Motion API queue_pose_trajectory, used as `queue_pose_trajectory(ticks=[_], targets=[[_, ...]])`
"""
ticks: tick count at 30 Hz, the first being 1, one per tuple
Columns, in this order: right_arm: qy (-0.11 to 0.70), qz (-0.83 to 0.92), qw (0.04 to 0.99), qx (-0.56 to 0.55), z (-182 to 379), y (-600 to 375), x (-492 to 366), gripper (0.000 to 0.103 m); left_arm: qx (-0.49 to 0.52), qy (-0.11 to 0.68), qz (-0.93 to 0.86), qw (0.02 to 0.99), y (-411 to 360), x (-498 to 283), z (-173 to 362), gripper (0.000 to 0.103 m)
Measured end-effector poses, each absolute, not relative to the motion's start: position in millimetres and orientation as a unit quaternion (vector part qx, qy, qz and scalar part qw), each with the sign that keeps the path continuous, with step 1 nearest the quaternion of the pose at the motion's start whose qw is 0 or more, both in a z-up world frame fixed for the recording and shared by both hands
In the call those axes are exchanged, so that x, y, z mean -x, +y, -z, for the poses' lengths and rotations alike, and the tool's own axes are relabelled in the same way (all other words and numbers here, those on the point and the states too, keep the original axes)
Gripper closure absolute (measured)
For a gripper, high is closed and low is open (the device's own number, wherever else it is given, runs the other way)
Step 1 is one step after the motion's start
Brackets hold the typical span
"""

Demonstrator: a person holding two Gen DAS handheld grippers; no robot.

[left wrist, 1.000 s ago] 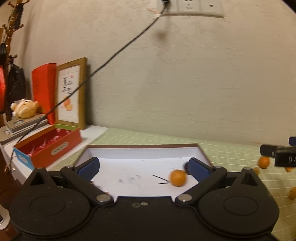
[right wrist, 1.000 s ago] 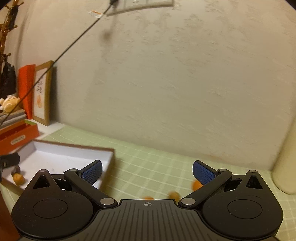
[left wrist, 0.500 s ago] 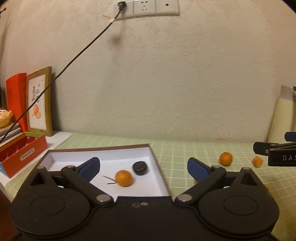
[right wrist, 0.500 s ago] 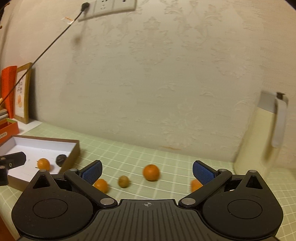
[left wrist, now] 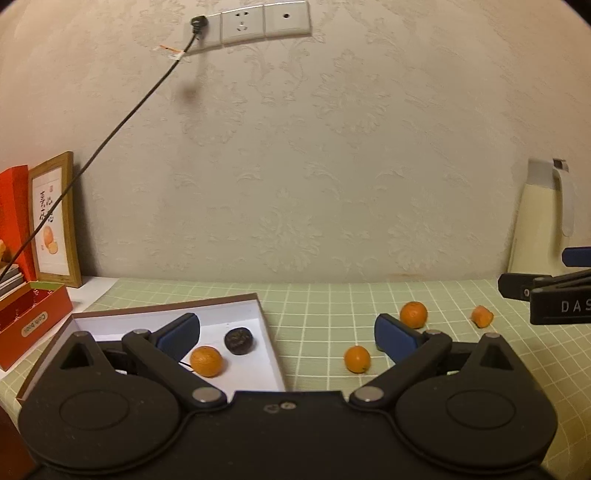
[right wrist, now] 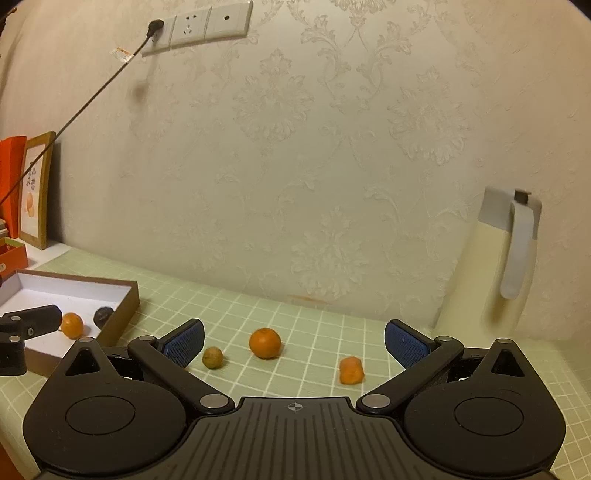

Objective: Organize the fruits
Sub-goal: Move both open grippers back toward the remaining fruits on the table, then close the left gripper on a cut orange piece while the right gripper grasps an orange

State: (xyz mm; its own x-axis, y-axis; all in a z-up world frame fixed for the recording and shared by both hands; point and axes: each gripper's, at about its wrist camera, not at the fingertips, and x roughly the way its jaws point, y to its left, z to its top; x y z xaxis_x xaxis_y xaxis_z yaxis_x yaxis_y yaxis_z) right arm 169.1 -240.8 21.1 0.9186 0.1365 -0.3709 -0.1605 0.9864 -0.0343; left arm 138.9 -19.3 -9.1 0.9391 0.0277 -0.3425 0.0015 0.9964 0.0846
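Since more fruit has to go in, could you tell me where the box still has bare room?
The white box is bare along its back wall and left half. Its near right corner is crowded: an orange fruit and a dark fruit sit close together there.

wall: cream embossed floral wallpaper point(right wrist: 332, 166), warm dim light | sockets: white outlet strip point(left wrist: 251, 24) high on wall, black cable point(left wrist: 110, 136) plugged in, running down left | table: green grid cloth point(right wrist: 314, 332) | far left: wooden picture frame point(left wrist: 55, 221) leaning on wall, red box point(left wrist: 29, 321) | far right: cream jug point(right wrist: 491, 273), grey handle
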Motion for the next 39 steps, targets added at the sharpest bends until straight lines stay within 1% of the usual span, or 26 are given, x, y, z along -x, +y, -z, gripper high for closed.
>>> queue_pose_trajectory(ticks=[11, 14, 19, 26, 28, 30, 33, 36, 39], targets=[[0.203, -0.084, 0.976, 0.001, -9, -260, -171, 0.000, -0.052, 0.202, 0.011, 0.978, -35, -146, 30, 0.012], [0.223, -0.085, 0.971, 0.020, -2, -257, -173, 0.000, -0.057, 0.213, 0.018, 0.975, -42, -147, 38, 0.012], [0.246, -0.096, 0.964, 0.020, 5, -259, -176, 0.001, -0.054, 0.239, 0.021, 0.969, -45, -158, 50, 0.018], [0.267, -0.097, 0.959, 0.019, 20, -267, -182, 0.001, -0.067, 0.248, 0.033, 0.966, -58, -162, 60, 0.020], [0.273, -0.101, 0.956, 0.023, 24, -267, -184, 0.010, -0.067, 0.255, 0.036, 0.964, -60, -163, 63, 0.021], [0.282, -0.102, 0.954, 0.023, 29, -267, -186, 0.011, -0.064, 0.262, 0.036, 0.962, -61, -166, 66, 0.024], [0.290, -0.105, 0.951, 0.024, 36, -267, -189, 0.016, -0.054, 0.274, 0.036, 0.960, -60, -171, 71, 0.027], [0.296, -0.109, 0.949, 0.026, 41, -266, -192, 0.020, -0.056, 0.281, 0.037, 0.957, -62, -176, 75, 0.029], [0.296, -0.112, 0.948, 0.025, 42, -264, -194, 0.021, -0.060, 0.285, 0.039, 0.956, -65, -177, 77, 0.030]])
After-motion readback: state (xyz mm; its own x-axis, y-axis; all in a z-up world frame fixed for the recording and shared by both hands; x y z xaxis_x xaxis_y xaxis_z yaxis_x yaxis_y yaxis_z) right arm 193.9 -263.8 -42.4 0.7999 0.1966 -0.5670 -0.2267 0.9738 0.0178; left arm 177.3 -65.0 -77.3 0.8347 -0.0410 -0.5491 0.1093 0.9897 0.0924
